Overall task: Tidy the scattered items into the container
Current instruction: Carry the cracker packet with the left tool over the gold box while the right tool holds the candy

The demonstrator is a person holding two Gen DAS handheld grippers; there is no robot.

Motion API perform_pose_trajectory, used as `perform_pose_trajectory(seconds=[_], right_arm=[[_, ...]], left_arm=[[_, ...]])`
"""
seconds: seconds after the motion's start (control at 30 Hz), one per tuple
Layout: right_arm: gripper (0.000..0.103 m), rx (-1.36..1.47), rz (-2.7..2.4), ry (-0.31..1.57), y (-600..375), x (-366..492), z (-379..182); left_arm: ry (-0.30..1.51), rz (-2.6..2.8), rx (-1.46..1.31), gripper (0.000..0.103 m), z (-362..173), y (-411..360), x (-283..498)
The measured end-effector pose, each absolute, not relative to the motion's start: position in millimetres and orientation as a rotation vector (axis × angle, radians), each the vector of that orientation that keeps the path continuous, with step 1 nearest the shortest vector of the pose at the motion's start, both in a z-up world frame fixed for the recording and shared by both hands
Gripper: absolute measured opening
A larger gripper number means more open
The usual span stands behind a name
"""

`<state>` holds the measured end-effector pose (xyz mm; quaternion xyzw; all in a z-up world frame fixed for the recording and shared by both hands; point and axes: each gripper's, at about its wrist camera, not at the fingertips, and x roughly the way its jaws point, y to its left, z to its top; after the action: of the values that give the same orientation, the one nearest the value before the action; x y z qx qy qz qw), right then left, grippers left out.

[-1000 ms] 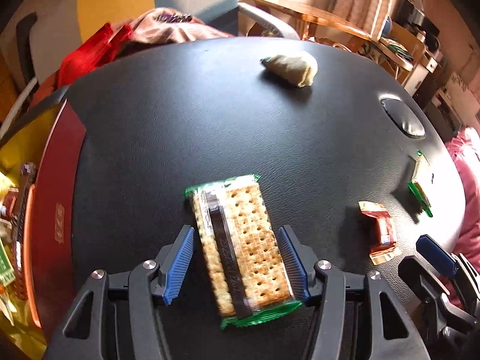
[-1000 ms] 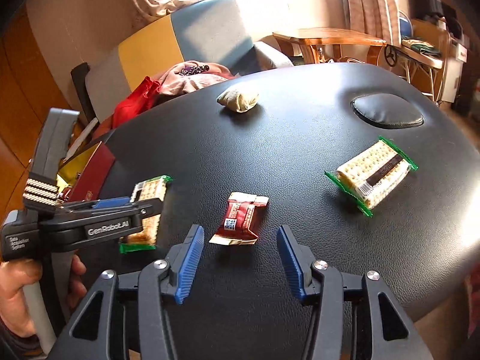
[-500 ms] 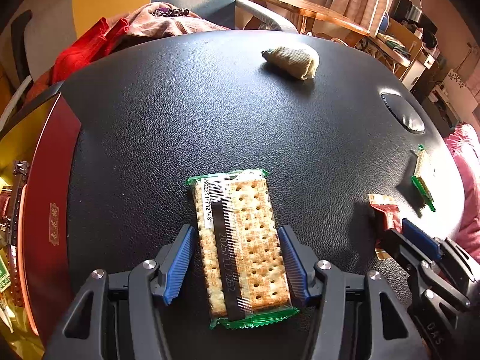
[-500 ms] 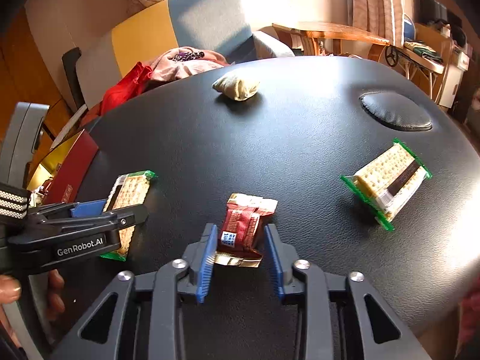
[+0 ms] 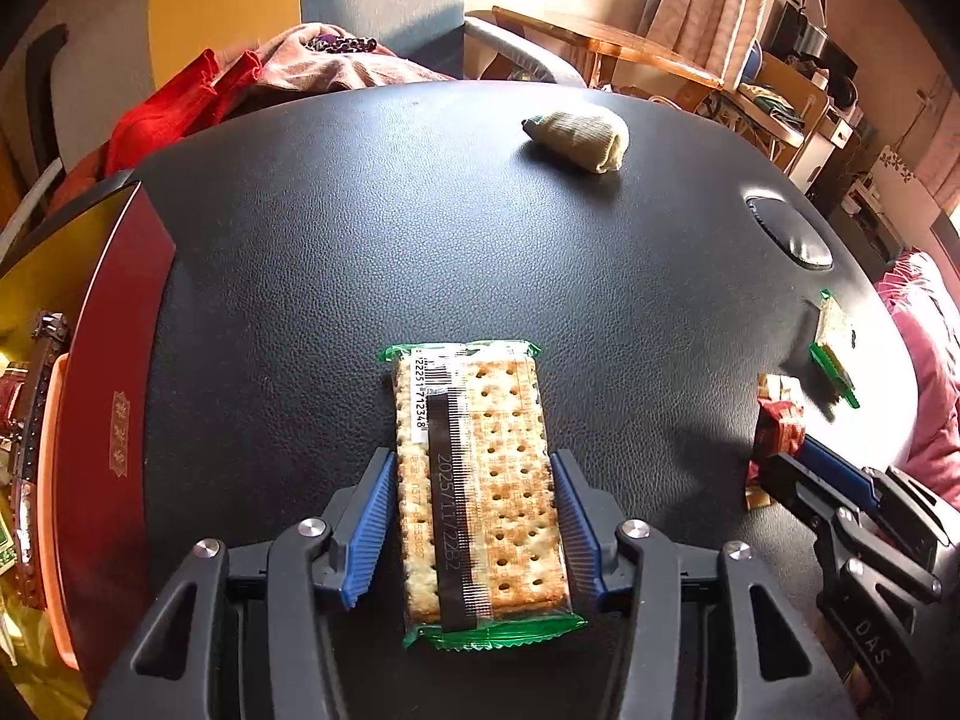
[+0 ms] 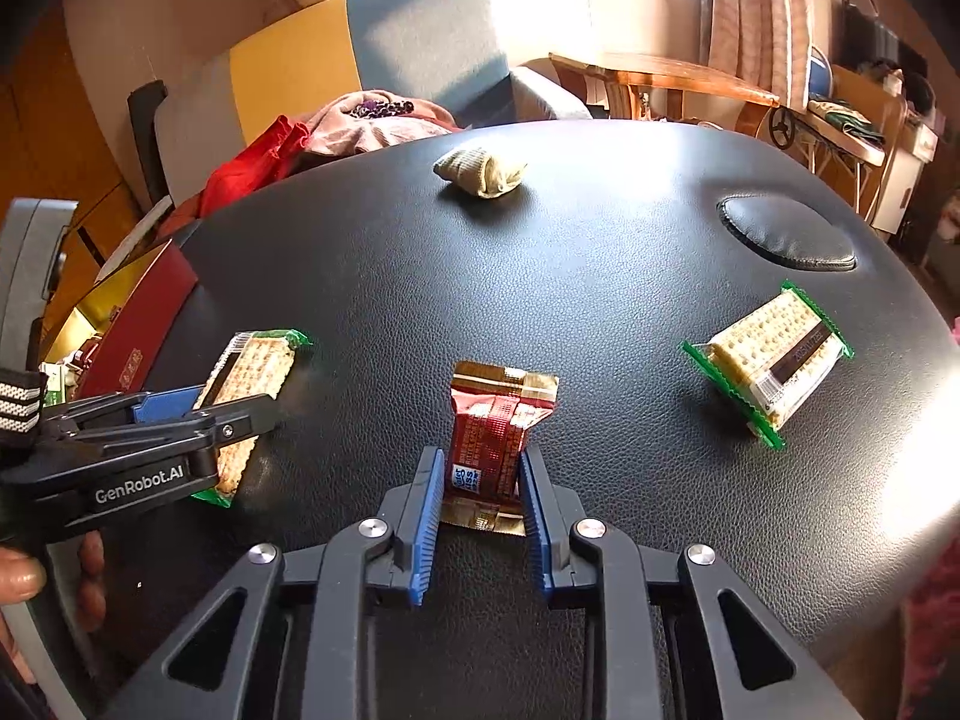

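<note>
On the black padded table [image 5: 420,228], my left gripper [image 5: 474,510] is shut on a green-edged cracker pack [image 5: 477,480], its blue pads touching both long sides. My right gripper [image 6: 480,498] is shut on a red snack packet [image 6: 489,432] lying on the table. A second cracker pack [image 6: 768,360] lies at the right. A rolled beige sock [image 6: 480,171] lies at the far side. The red box container [image 5: 114,396] stands at the table's left edge, with items inside it.
A round dimple [image 6: 786,234] sits in the table at the far right. Red and pink clothes [image 5: 240,90] lie on a chair behind the table. A wooden table [image 6: 666,75] stands further back.
My right gripper moved forward around the red packet and closed on it. My left gripper narrowed onto the cracker pack, which turned straight between the pads.
</note>
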<state>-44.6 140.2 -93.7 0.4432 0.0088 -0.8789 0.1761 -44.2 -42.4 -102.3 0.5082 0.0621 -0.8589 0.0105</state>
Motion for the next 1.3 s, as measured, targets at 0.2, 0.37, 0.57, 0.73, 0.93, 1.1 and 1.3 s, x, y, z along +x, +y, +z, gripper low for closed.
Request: perform_pose_trajectory(seconds=[0.2, 0.37, 0.57, 0.73, 0.93, 1.1, 1.3], right_arm=[[0.025, 1.246, -2.478, 0.042, 131.8, -38.2, -92.8], [0.025, 1.239, -2.461, 0.066, 119.8, -31.0, -93.0], [0.025, 1.235, -2.439, 0.108, 103.1, -22.7, -93.3], [0.025, 1.227, -2.417, 0.145, 87.2, -14.6, -93.2], [0.025, 1.219, -2.395, 0.189, 71.4, -6.8, -93.5], [0.025, 1.22, -2.385, 0.211, 63.1, -3.3, -94.7], [0.025, 1.219, -2.385, 0.219, 60.4, -1.7, -96.0]], left_arm=[[0.216, -2.68, 1.556, 0.052, -99.3, -51.2, -31.0], [0.218, -2.692, 1.485, 0.052, -83.9, -61.5, -15.2], [0.229, -2.731, 1.37, 0.052, -56.3, -76.3, 5.6], [0.29, -2.739, 1.3, 0.052, -38.8, -98.1, 25.3], [0.378, -2.71, 1.236, 0.052, -29.9, -130.0, 42.6], [0.429, -2.677, 1.19, 0.052, -26.2, -153.4, 60.0], [0.473, -2.632, 1.143, 0.052, -23.8, -179.9, 79.8]])
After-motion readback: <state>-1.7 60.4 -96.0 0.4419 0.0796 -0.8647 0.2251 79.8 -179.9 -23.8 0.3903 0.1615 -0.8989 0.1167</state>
